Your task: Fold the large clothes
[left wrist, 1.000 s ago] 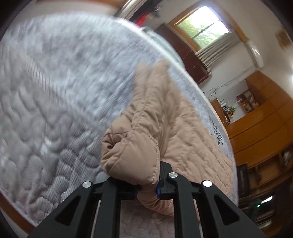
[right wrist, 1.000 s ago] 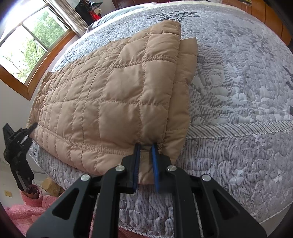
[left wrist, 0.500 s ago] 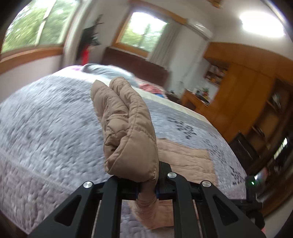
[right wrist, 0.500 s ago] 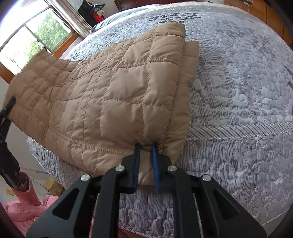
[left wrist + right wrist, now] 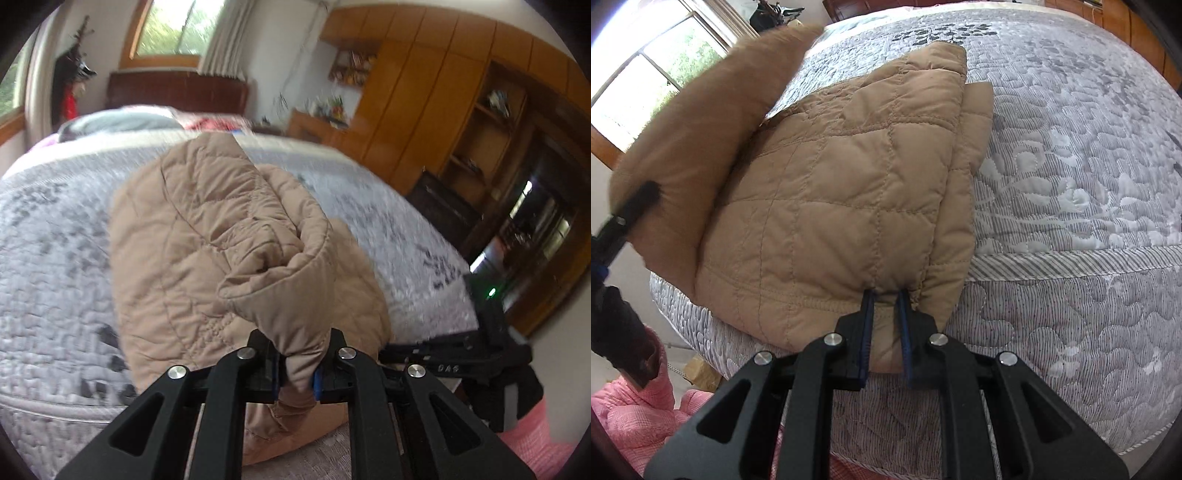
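The left gripper [image 5: 297,373] is clenched on a bunched corner of the tan quilted jacket [image 5: 842,206], holding that part raised off the bed. The right gripper [image 5: 884,332] pinches the jacket's hem at the near edge of the grey quilted mattress [image 5: 1071,206]. The rest of the jacket lies flat on the mattress, its lifted flap arching over the left side. Beyond stand a dark headboard [image 5: 177,90], windows [image 5: 173,29] and wooden cabinets [image 5: 436,96].

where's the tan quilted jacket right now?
The tan quilted jacket lies on the grey quilted mattress at its near edge; right gripper pinches the hem, left gripper lifts the other end.
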`<state>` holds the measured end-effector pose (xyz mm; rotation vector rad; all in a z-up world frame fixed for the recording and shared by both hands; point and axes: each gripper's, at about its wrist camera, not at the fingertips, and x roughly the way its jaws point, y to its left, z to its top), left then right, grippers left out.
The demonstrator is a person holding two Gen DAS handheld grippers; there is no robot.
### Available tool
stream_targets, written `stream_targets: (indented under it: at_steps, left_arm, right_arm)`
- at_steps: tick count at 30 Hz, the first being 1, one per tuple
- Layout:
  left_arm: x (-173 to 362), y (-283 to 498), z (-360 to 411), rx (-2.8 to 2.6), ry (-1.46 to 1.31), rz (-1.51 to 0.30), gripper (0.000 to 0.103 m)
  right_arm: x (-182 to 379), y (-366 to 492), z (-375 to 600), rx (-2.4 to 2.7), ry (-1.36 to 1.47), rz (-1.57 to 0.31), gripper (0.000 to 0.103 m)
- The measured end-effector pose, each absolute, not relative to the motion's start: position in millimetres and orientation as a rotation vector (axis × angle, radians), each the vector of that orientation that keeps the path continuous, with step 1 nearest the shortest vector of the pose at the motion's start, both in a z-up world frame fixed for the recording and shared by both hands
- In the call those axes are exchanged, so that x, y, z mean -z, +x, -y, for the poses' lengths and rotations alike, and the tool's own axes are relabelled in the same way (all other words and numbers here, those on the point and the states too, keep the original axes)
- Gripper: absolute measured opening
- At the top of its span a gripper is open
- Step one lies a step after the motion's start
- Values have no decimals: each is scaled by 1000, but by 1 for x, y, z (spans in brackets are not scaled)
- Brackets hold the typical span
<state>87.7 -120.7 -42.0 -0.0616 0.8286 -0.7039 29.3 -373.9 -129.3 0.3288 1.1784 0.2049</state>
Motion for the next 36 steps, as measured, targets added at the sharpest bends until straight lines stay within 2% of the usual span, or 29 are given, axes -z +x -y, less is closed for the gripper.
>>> stream_targets:
  at_steps: [9,13,18,22,24,26,30,31,32,34,36]
  left_arm:
    - [93,98,151,749,-29,-961,12]
    - [108,94,150,751,-3,-943,13]
    - [102,96,138,776,-56,-969,16]
    - [80,91,115,789,-106,-1007,23]
    - [61,81,98,796,-132,-1000,27]
    - [44,74,83,788,-142,-969,31]
    - [25,89,52,603,-123,-939,38]
    - [26,97,47,551,-117,-952,39]
    - [28,103,43,511,-112,-966,39]
    - [34,119,35,451,-111,-995,39]
    - [43,130,32,424,-121,-1021,39]
  right_arm:
    - [129,33,373,-196,313,-1188,13]
    - [130,33,370,-192,306,-1189,14]
    - [128,38,364,-180,291,-1205,15]
    - [118,45,359,-167,285,-1215,20]
    - [106,47,355,-150,259,-1199,25]
    - [91,48,350,-142,226,-1166,36]
    - [54,60,338,-170,203,-1099,48]
    - [45,65,334,-183,203,-1089,57]
    - [39,69,329,-194,207,-1084,71]
    - [26,82,322,-227,231,-1093,83]
    - [23,102,316,-272,256,-1125,86]
